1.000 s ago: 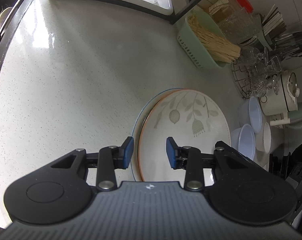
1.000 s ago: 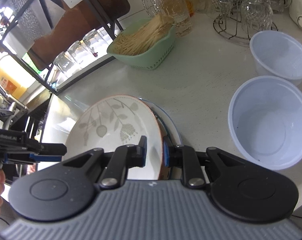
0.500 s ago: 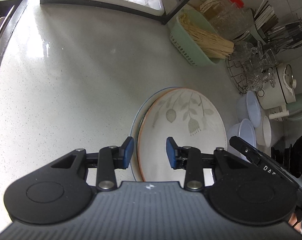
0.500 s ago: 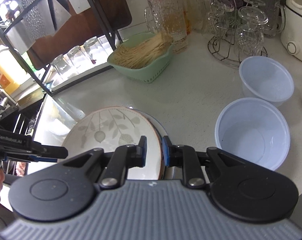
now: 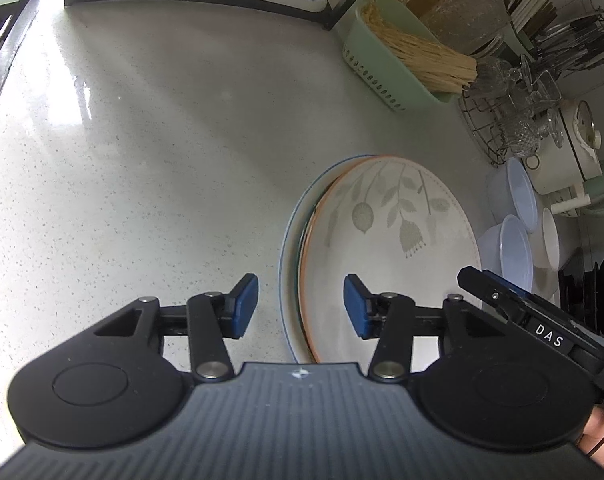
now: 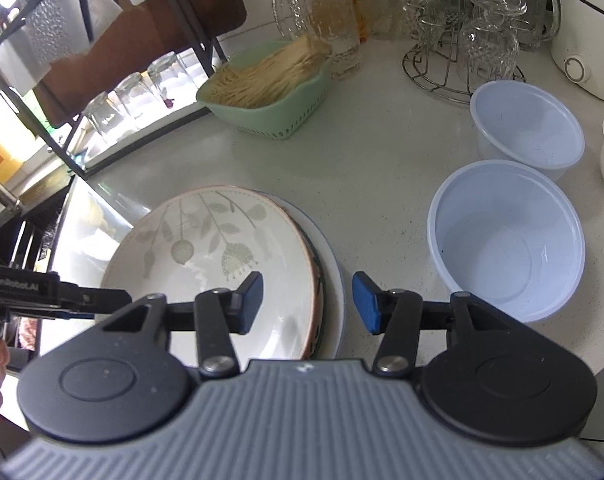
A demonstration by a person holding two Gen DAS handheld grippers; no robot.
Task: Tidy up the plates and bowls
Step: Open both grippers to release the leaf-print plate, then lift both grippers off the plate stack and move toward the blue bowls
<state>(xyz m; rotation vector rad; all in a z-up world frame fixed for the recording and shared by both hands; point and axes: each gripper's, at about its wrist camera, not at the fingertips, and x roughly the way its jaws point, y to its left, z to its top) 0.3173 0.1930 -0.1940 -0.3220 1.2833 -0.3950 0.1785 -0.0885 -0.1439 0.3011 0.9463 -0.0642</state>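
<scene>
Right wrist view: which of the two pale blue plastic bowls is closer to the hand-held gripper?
The larger-looking pale blue plastic bowl, just right of the plate stack. The other pale blue plastic bowl sits behind it, beside the wire glass rack.

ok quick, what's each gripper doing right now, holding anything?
Left gripper: jaws opening, astride the plate stack rim, gripping nothing.
Right gripper: jaws opening, astride the stack's other edge, gripping nothing.

Re plate stack (image 6: 206,256) on counter (image 6: 382,184): 2 bowls (image 6: 506,240) to right; basket (image 6: 270,92) behind; glass rack (image 6: 462,60) behind-right.
</scene>
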